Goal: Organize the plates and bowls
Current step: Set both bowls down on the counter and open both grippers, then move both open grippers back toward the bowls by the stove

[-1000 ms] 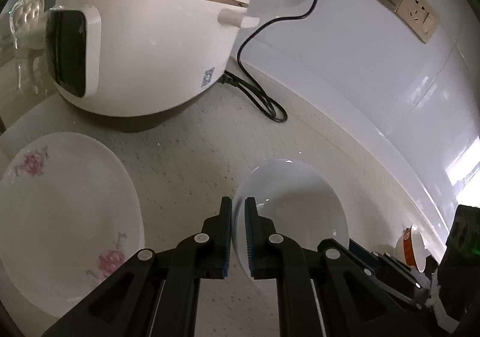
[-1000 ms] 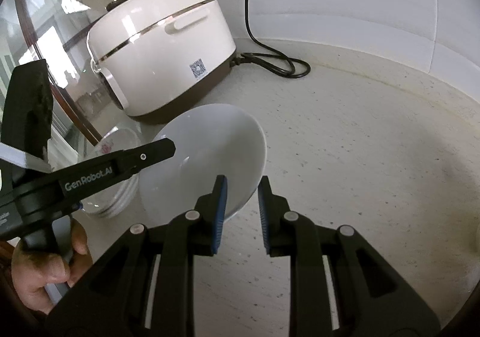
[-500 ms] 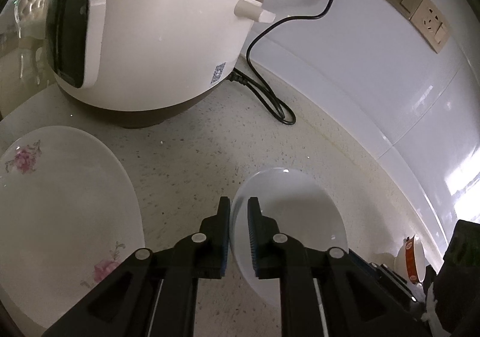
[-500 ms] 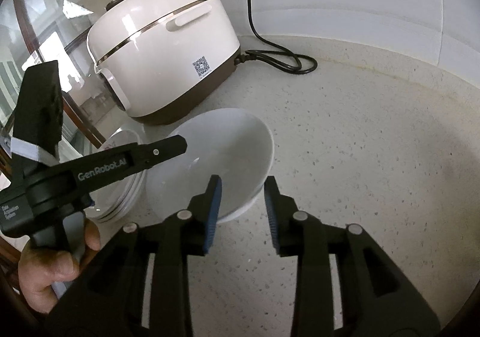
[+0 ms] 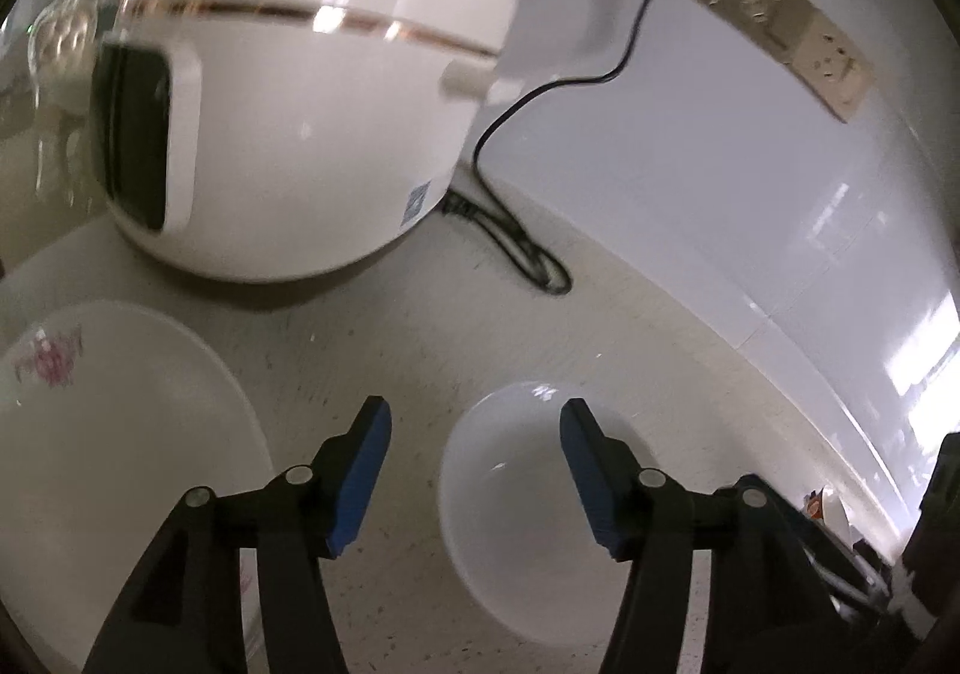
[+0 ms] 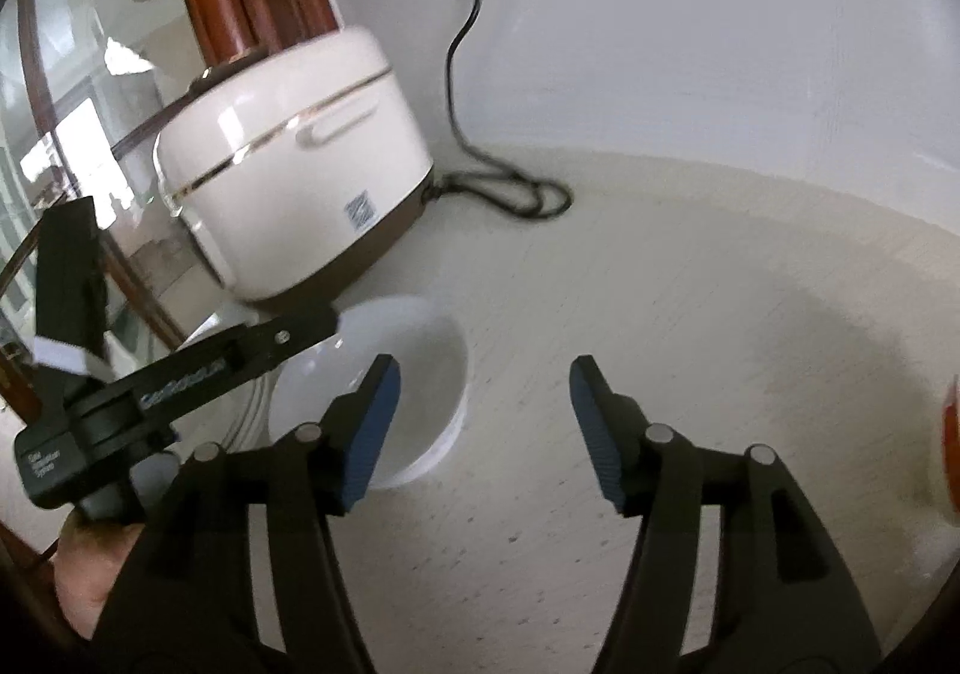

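Both pairs of tongs are seen spread wide, with nothing held between them. The white bowl (image 5: 528,524) rests upright on the speckled table (image 5: 630,350), released. In the left wrist view the left tongs (image 5: 474,470) straddle the bowl's near-left rim, so the bowl lies directly under and just ahead of them. In the right wrist view the bowl (image 6: 414,374) lies to the left of the right tongs (image 6: 483,422), partly behind their left finger, while the gap between the fingers frames only bare table. The left tongs are therefore judged the nearer pair. The flowered plates (image 5: 108,434) lie just left of the left tongs, close beside the bowl. A round bowl offers no preferred axis, so any rim point could be taken.
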The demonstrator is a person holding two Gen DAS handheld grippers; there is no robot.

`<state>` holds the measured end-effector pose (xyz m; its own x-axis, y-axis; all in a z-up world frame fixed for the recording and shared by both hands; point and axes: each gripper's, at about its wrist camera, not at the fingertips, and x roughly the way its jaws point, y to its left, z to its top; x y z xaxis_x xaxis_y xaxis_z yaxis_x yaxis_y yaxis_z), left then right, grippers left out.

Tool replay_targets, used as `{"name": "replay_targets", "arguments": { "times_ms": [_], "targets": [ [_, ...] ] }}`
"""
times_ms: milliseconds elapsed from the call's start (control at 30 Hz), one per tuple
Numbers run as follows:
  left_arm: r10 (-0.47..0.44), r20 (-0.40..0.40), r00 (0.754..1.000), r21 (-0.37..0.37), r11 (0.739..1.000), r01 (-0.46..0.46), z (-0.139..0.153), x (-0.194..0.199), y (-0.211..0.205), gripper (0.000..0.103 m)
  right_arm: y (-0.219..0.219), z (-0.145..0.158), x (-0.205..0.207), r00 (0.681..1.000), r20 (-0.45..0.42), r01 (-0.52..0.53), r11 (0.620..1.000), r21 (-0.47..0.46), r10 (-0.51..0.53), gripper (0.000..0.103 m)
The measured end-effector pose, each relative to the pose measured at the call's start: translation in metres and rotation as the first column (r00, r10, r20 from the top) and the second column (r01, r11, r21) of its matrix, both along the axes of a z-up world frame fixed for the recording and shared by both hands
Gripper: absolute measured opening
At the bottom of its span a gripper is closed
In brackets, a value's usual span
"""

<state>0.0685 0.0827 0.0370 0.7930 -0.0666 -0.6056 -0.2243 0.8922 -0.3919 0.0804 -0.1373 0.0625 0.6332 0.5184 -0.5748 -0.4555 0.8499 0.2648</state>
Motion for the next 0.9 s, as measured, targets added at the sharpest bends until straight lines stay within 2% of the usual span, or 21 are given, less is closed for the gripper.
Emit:
{"name": "replay_targets", "arguments": {
  "times_ms": [67,167,233,367,400,467,567,600,700,900],
  "targets": [
    [0.0,0.057,0.998,0.043,0.999,-0.002,0.012,-0.011,-0.005,0.06,-0.007,0.006,-0.001,0.999,0.032,0.028,1.0,-0.003,-0.028,0.067],
    [-0.026,0.12,0.992,0.103,0.995,0.014,0.028,-0.029,-0.018,0.068,-0.02,0.018,-0.002,0.993,0.077,0.089,0.996,-0.004,-0.088,0.069],
    [-0.044,0.14,0.989,0.118,0.993,0.027,0.037,-0.04,-0.026,0.073,-0.03,0.028,-0.004,0.989,0.092,0.113,0.994,0.004,-0.113,0.071],
    [-0.105,0.179,0.978,0.141,0.987,0.08,0.048,-0.064,-0.046,0.076,-0.054,0.055,-0.017,0.973,0.142,0.185,0.983,0.007,-0.184,0.085],
    [-0.124,0.176,0.976,0.144,0.985,0.099,0.049,-0.069,-0.052,0.077,-0.058,0.059,-0.021,0.971,0.14,0.194,0.981,0.0,-0.192,0.086],
    [-0.154,0.171,0.973,0.116,0.984,0.135,0.05,-0.076,-0.061,0.077,-0.067,0.069,-0.03,0.971,0.137,0.2,0.979,-0.022,-0.196,0.086],
    [-0.215,0.144,0.966,0.014,0.976,0.216,0.046,-0.084,-0.075,0.077,-0.087,0.08,-0.051,0.963,0.155,0.23,0.972,-0.056,-0.219,0.091],
    [-0.229,0.138,0.963,0.003,0.973,0.231,0.045,-0.084,-0.079,0.077,-0.095,0.082,-0.059,0.96,0.16,0.244,0.967,-0.067,-0.231,0.093],
    [-0.286,0.128,0.95,0.004,0.958,0.288,0.045,-0.09,-0.099,0.077,-0.128,0.084,-0.077,0.949,0.16,0.287,0.955,-0.077,-0.273,0.094],
    [-0.393,0.146,0.908,0.009,0.918,0.396,0.047,-0.098,-0.135,0.077,-0.2,0.077,-0.088,0.921,0.091,0.386,0.918,-0.095,-0.378,0.094]
  ]
}}
